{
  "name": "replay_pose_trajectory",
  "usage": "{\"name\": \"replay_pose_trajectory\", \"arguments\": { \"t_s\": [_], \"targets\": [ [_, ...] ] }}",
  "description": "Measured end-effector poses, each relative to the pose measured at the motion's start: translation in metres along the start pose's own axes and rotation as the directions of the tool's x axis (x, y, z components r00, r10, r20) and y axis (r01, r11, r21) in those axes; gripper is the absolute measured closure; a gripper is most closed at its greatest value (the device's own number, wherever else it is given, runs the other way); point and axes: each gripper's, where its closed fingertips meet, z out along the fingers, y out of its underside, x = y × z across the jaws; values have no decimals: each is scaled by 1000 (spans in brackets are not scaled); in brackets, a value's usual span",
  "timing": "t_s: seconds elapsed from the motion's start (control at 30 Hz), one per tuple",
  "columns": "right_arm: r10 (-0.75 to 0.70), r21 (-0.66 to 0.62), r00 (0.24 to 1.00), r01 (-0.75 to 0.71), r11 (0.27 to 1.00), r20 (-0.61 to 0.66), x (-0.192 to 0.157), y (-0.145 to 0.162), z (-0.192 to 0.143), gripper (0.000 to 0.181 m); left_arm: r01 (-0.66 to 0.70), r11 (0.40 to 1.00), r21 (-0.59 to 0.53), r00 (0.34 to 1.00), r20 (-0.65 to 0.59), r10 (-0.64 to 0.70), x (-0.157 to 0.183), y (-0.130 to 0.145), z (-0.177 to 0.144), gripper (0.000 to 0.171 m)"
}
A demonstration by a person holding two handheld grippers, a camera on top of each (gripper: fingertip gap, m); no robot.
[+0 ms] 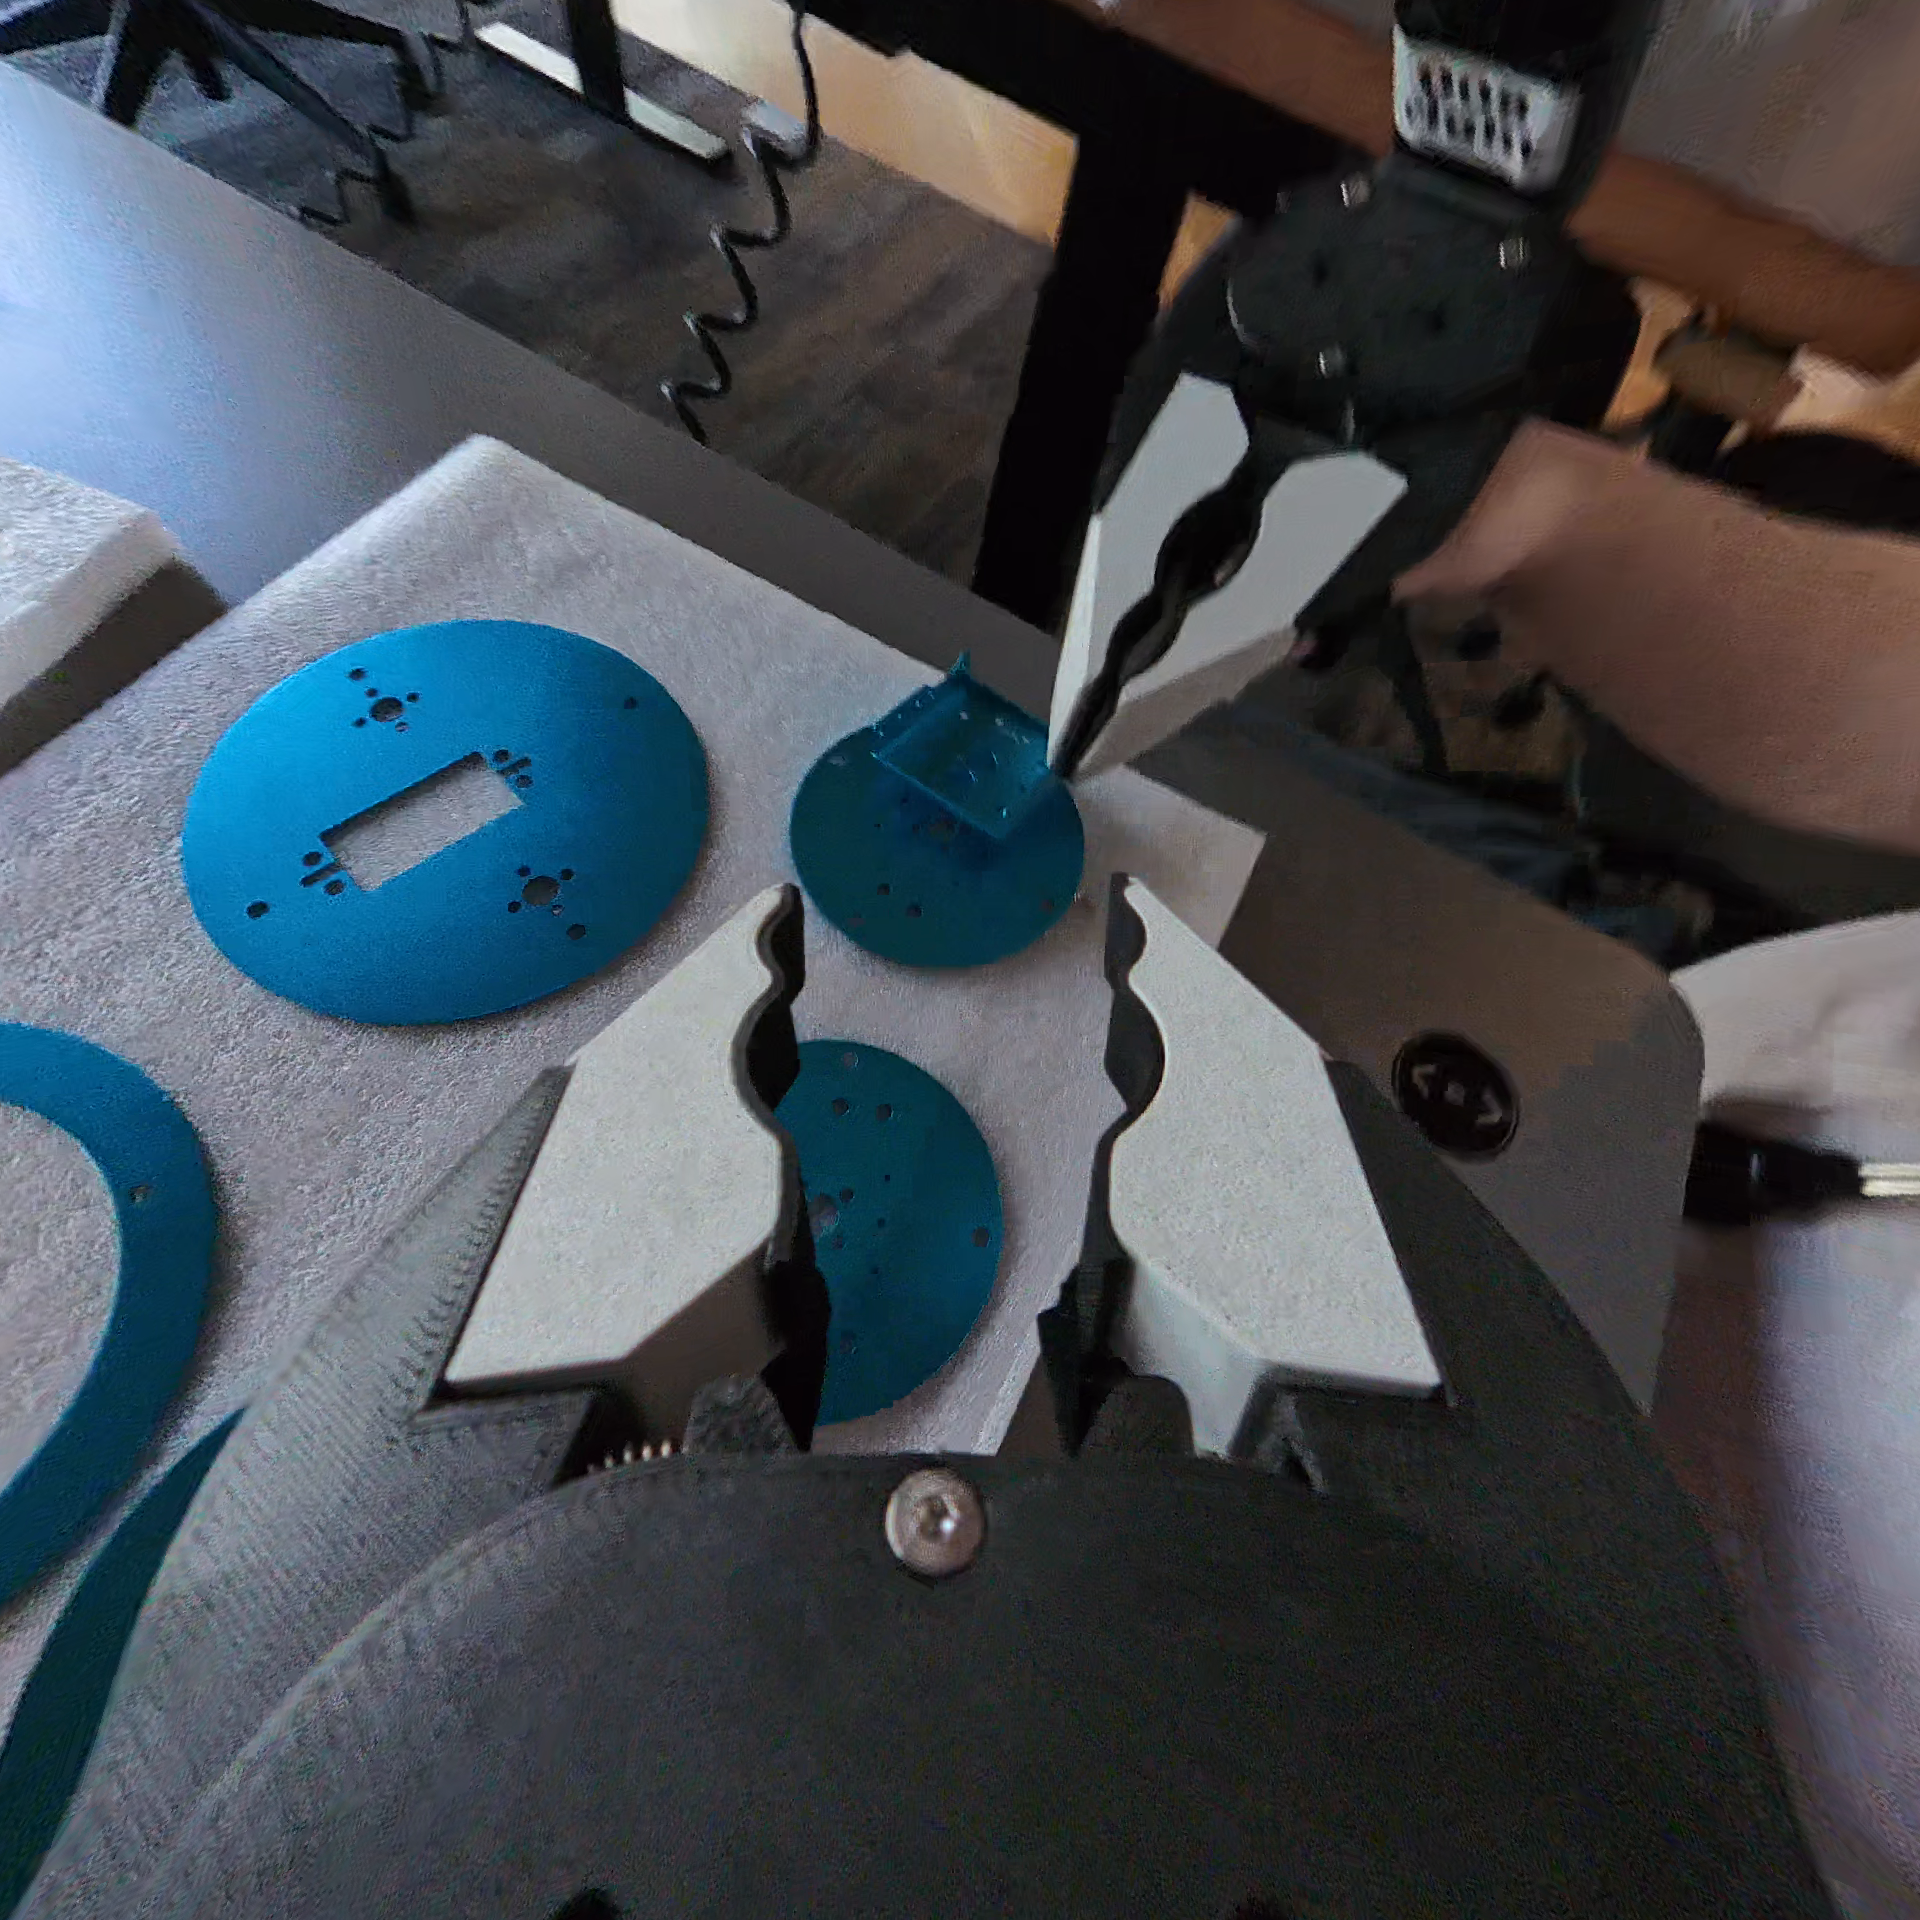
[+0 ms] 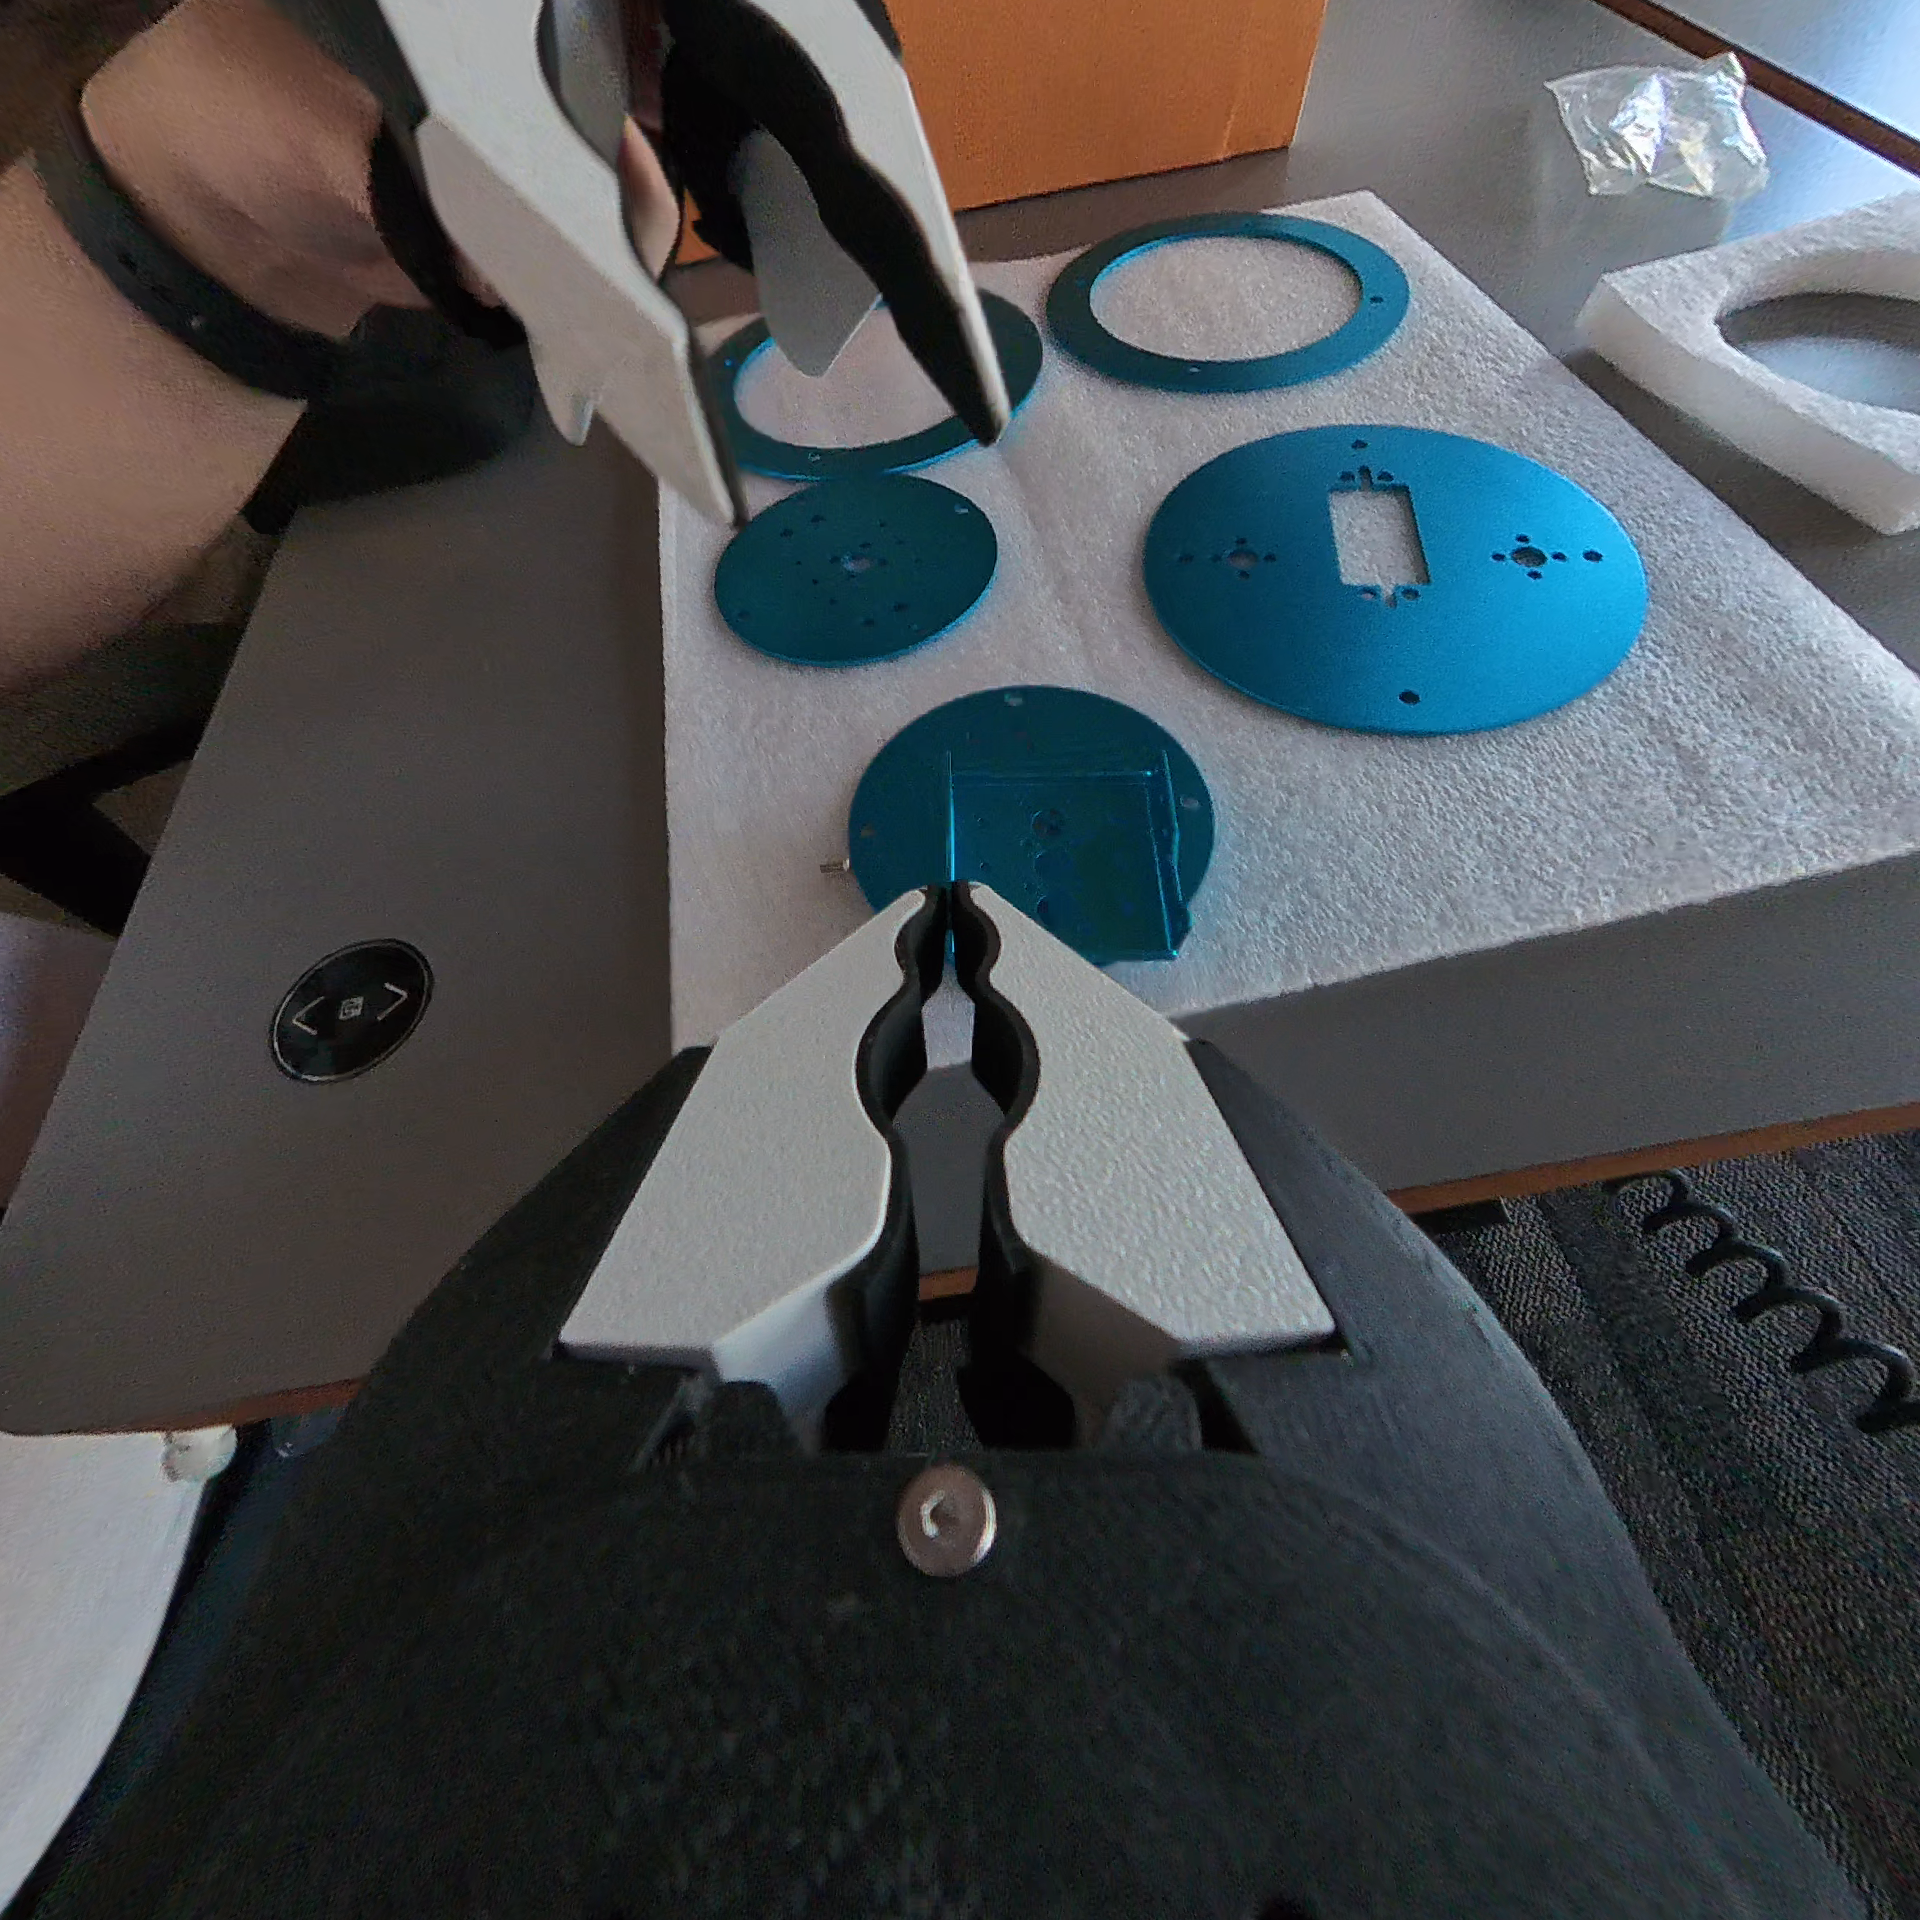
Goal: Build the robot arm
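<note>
Seemingly, right gripper [image 2: 950, 891] pinches the blue bracket [image 2: 1060, 852]; left gripper [image 1: 951, 904] hangs spread.

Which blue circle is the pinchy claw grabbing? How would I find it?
Look at the white foam sheet on the grey table. The small disc lies at its near corner, where the right gripper pinches shut. Unlike the other flat blue pieces, it carries a square bracket.

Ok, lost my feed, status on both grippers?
Right gripper shut on bracket atop small disc. Left gripper open, above second disc. Screw beside disc.
</note>
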Motion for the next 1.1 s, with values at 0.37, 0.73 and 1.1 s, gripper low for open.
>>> {"name": "replay_pose_trajectory", "arguments": {
  "t_s": [0.37, 0.73, 1.1],
  "targets": [
    [36, 70, 999, -37, 997, 28, -11, 7, -14, 181, -430, 865, -257, 893, -265, 365, -9, 27, 41, 70],
    [65, 78, 996, -70, 994, 61, -19, 15, -24, 181, -597, 750, -283, 776, -440, 452, -5, 24, 57, 87],
    [74, 84, 992, -83, 993, 98, -22, 18, -22, 181, -585, 776, -235, 764, -481, 430, -10, 30, 65, 97]
  ]
}}
